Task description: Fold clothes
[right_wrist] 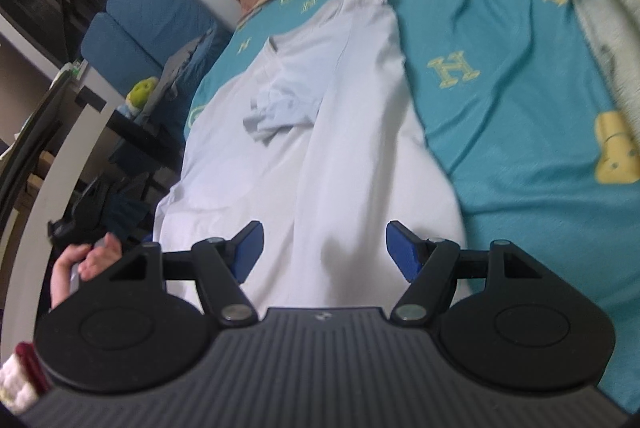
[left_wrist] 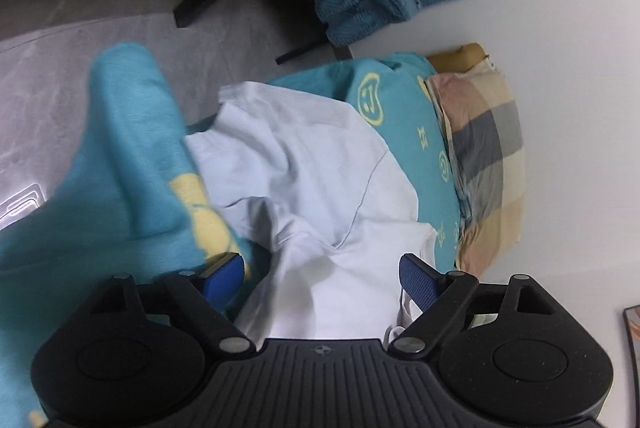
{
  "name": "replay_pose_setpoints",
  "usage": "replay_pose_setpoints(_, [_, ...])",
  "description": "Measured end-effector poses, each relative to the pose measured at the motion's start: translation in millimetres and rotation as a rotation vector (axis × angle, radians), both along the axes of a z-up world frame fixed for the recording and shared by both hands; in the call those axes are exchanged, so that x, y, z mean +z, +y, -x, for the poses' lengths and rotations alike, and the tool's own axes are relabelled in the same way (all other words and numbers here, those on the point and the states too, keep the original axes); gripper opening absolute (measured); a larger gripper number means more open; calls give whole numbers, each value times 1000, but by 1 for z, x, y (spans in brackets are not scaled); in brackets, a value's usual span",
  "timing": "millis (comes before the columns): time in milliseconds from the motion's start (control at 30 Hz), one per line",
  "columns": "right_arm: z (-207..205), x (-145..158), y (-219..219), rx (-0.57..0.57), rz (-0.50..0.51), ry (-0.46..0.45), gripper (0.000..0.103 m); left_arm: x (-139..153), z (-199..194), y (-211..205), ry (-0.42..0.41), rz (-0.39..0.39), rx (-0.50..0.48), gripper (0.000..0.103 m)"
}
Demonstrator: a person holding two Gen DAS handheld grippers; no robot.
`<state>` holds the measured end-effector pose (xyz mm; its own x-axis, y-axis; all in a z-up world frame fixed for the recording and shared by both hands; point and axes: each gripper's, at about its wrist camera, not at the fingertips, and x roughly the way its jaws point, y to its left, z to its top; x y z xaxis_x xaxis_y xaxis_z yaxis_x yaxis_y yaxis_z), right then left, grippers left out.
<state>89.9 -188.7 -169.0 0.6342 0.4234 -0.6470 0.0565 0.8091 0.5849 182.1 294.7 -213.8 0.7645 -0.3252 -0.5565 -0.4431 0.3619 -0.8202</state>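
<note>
Teal bedding (right_wrist: 500, 40) with yellow letters covers the bed; a plaid pillow (left_wrist: 484, 152) lies at its right in our left view. We see the pale shirt (right_wrist: 320, 132) spread across the centre of both frames. Our left claw (left_wrist: 322, 274) and right claw (right_wrist: 324, 248) both hang wide open over its near edge, gripping nothing.

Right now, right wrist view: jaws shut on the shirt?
No. The right gripper has its jaws wide apart over the pale blue shirt, clamping nothing.
</note>
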Motion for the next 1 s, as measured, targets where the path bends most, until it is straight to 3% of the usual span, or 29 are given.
replay_pose_setpoints(133, [-4,-10,2,10,-26,45,70,-18,-14,1,-26,82,-7,86])
replay_pose_setpoints(233, [-5,-16,0,2,-49,67,70,-21,-16,3,-40,126,52,86])
replay_pose_setpoints(500, [-6,-23,-1,-1,-87,90,72,-26,-30,11,-70,115,132,85])
replay_pose_setpoints(700, [-6,-24,-4,-12,-143,98,72,-25,-33,17,-75,104,150,76])
replay_pose_setpoints(800, [-6,-24,-6,-19,-173,102,72,-20,-35,16,-69,59,139,59])
replay_pose_setpoints(867, [-6,-25,-6,-23,-183,103,72,-10,-39,11,-70,-13,110,37])
replay_pose_setpoints(900, [-6,-24,-6,-25,-186,104,72,-5,-41,7,-72,-50,95,31])
replay_pose_setpoints(967, [-6,-24,-6,-25,-192,104,71,5,-45,1,-75,-124,64,6])
replay_pose_setpoints(1000, [-5,-24,-5,-24,-195,104,71,10,-47,-2,-76,-161,49,5])
